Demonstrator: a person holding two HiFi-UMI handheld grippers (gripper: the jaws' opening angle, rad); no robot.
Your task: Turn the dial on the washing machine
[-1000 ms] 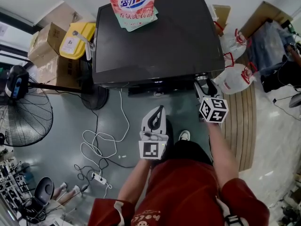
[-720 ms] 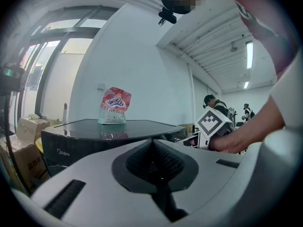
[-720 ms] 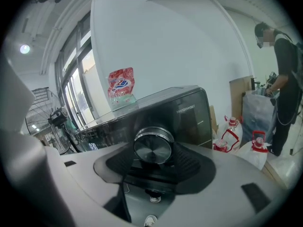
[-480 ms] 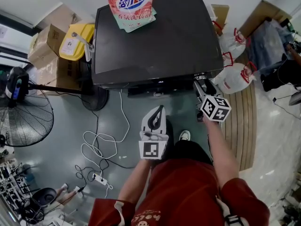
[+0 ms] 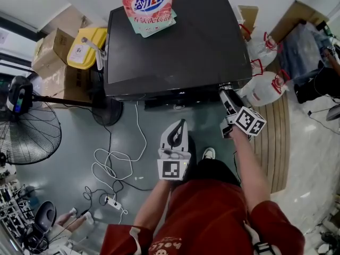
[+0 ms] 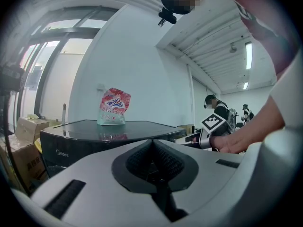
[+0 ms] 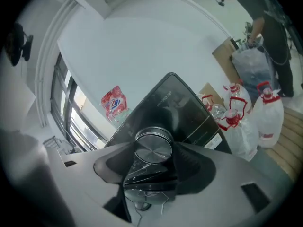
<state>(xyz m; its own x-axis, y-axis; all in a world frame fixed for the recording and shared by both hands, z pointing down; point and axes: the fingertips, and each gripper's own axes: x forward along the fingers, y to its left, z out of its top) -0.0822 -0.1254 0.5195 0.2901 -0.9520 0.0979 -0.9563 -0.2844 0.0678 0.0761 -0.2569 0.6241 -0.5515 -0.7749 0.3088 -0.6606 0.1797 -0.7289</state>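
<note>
Dial (image 7: 153, 145): a round silver knob with a brushed face, on the front panel of the washing machine (image 5: 175, 41) near the right front corner. It sits in the middle of the right gripper view. In the head view the gripper covers it.
Right gripper (image 5: 228, 95): right of centre in the head view, tips against the machine's front edge. Its jaws are closed on the dial, one on each side of the rim, and the marker cube is tilted.
Left gripper (image 5: 180, 124): in the centre of the head view, held over the floor in front of the machine and touching nothing. Its jaws are together with nothing between them.
Washing machine: a dark box with a glossy flat top, filling the upper middle of the head view.
Detergent pouch (image 5: 150, 4): red and white, standing on the far edge of the machine's top.
Yellow container (image 5: 87, 45): just left of the machine, beside cardboard boxes (image 5: 53, 49).
Fan (image 5: 26, 137): at the left edge, on the floor.
Cables (image 5: 114, 169): white and black loops on the grey floor, lower left of centre.
White jugs (image 5: 265, 86): red-handled, to the right of the machine.
</note>
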